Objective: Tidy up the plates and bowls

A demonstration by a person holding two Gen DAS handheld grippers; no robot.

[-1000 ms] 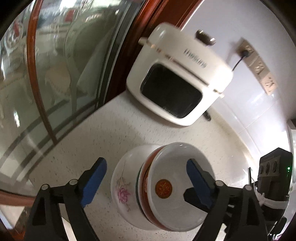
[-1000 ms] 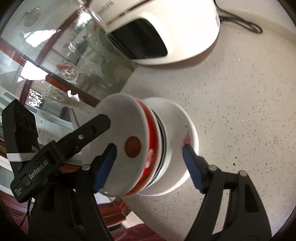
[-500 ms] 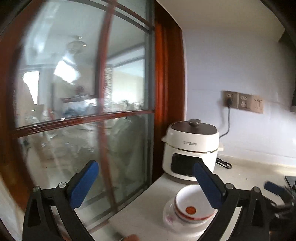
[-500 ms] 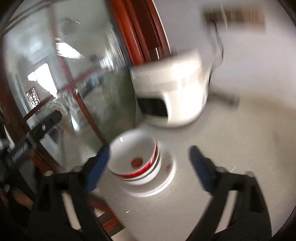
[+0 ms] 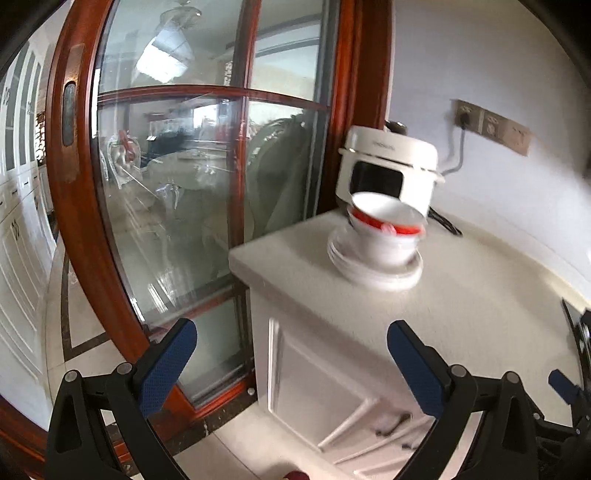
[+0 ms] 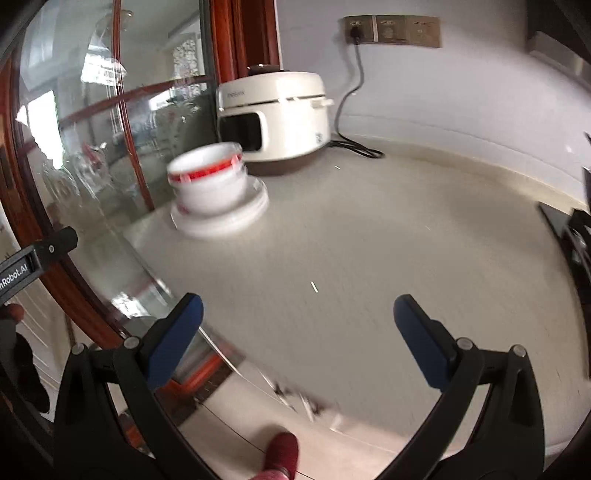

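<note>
Nested white bowls [image 5: 386, 227] with a red band sit on stacked white plates [image 5: 373, 271] at the far left corner of the pale counter. The right wrist view shows the same bowls [image 6: 208, 181] on the plates [image 6: 221, 218], a little blurred. My left gripper [image 5: 291, 352] stands open and empty, well back from the stack, off the counter's front corner. My right gripper [image 6: 297, 325] is open and empty too, over the counter's near part, far from the stack. The left gripper's black body [image 6: 33, 264] shows at the left edge of the right wrist view.
A white cooker [image 5: 388, 166] stands right behind the stack, its cord plugged into wall sockets [image 6: 393, 29]. A glass door in a red-brown wooden frame [image 5: 70, 206] borders the counter on the left. White cabinet doors [image 5: 321, 373] are below. A person's red shoe [image 6: 280, 454] is on the floor.
Both grippers, which flanked the stack a second ago, have pulled back far from it and stand wide open. The bowls and plates stay on the counter corner.
</note>
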